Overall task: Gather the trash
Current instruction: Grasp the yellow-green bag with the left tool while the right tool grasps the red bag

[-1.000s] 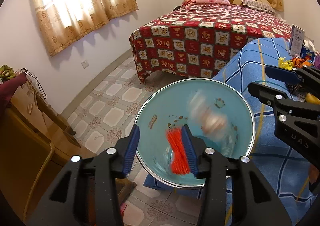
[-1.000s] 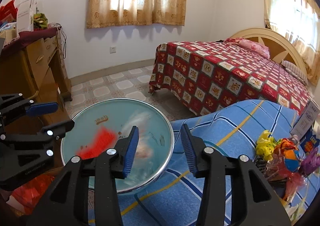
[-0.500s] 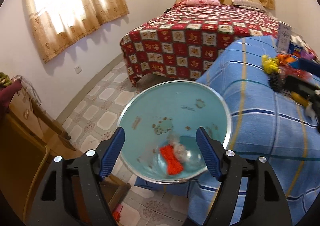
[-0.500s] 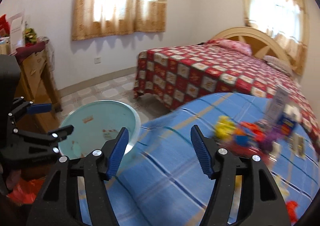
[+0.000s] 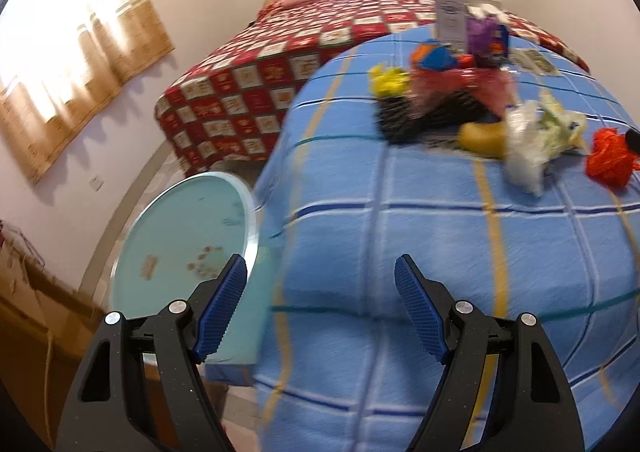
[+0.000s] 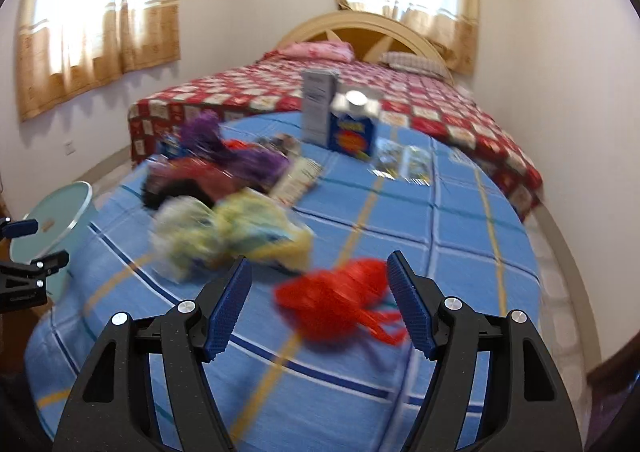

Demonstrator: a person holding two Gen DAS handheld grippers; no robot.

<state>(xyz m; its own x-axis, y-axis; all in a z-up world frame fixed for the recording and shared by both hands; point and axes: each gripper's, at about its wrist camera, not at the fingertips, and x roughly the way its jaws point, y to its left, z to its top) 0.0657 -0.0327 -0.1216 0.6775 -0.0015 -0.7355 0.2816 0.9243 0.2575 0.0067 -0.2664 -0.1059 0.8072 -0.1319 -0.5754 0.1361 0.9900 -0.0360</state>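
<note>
So the red net scrap (image 6: 340, 304) I'm after is lying on the blue checked table (image 6: 460, 236) near its front edge, right ahead of my right gripper (image 6: 318, 306). It's a crumpled wad with a few loose strands trailing toward the right edge, so its long axis runs roughly left to right across the view, though the blur makes that rough. From the left wrist view the same red clump (image 5: 610, 158) sits far over at the right edge of the table.

Compared to a second ago: both grippers were over the teal bin (image 5: 180, 248) with an orange-red strip and a pale wrapper dropping in; now the bin is off the table's left edge and I'm looking at the table instead. The right jaws are opening, nothing pressed between them, the red scrap just beyond the tips. My left gripper (image 5: 318, 310) has its jaws spread wide and empty, over the table's left front corner.

Just behind the red scrap is a yellowish-white wrapper bundle (image 6: 232, 240), then a purple and dark heap (image 6: 224, 160), and a blue carton (image 6: 352, 128) further back.
</note>
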